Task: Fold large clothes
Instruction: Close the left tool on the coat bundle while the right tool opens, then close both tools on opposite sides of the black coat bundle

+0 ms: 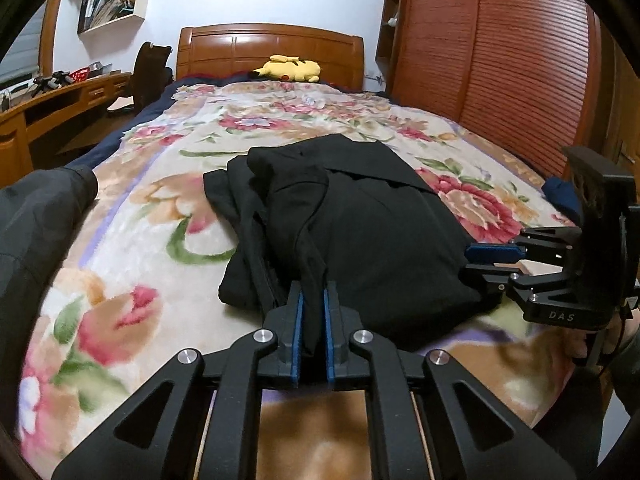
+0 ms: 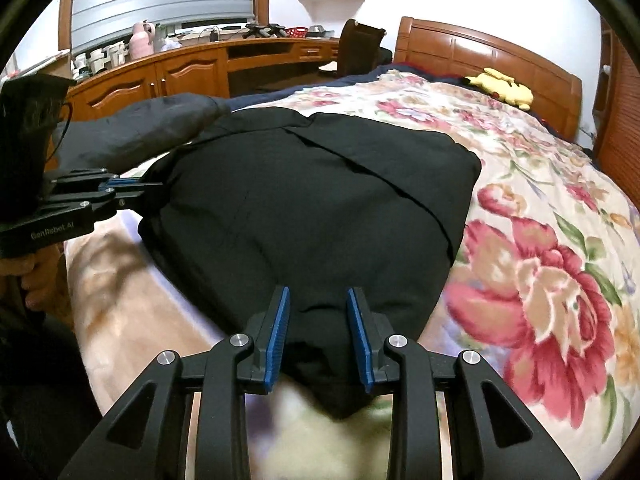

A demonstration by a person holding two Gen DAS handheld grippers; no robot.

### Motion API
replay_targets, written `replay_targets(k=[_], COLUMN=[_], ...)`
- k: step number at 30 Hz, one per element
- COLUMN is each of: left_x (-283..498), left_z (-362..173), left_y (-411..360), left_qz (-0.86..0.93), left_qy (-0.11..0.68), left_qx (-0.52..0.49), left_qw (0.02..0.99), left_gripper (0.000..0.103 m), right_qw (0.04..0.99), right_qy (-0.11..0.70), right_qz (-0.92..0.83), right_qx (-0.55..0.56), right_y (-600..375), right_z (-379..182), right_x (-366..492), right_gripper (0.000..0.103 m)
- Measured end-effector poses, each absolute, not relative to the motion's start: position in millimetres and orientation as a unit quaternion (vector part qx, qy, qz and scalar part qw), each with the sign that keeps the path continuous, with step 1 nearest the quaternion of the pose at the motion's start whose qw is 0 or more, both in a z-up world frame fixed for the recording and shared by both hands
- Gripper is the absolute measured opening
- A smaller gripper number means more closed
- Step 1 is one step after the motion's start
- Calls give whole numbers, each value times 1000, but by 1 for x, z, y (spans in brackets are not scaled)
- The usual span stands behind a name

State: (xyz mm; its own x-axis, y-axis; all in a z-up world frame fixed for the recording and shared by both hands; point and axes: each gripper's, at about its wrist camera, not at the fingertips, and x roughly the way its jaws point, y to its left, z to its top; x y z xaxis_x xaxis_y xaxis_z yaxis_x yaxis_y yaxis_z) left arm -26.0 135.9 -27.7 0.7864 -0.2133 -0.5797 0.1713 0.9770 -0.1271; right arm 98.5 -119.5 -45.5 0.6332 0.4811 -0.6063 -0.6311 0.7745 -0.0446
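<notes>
Left tongs [image 1: 313,300] pinching black garment [image 1: 360,216]

Both handheld rigs are matte black plastic with a scissor-style linkage, long arms with triangular cutouts and shiny silver pivot screws at the joints. The left claw [image 1: 313,312] has two flat fingers lined with ribbed blue pads [image 1: 296,340], and so does the right claw [image 2: 318,312]. Seen from the side, the right unit has "DAS" in pale letters on its base, and the left one reads "GenRobot.AI". A boxy black block sits on top of each, with a thin black cable looping off. The person's sleeve [image 1: 36,216] is dark grey and puffy.
</notes>
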Motion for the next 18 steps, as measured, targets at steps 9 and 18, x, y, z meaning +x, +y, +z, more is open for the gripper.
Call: replay_targets(k=[9, 18], left_x=[-52, -48], left_z=[-28, -36], left_y=[148, 153], left_qz=[-71, -67], left_qy=[301, 320], left_qx=[-30, -30], left_qw=[951, 944], left_gripper=[45, 45], right_qw=[899, 922], right_qy=[276, 261], right_qz=[317, 267], right_qx=[-120, -99], right_y=[-135, -151], right_z=[-23, 3], right_x=[102, 153], right_gripper=[40, 64])
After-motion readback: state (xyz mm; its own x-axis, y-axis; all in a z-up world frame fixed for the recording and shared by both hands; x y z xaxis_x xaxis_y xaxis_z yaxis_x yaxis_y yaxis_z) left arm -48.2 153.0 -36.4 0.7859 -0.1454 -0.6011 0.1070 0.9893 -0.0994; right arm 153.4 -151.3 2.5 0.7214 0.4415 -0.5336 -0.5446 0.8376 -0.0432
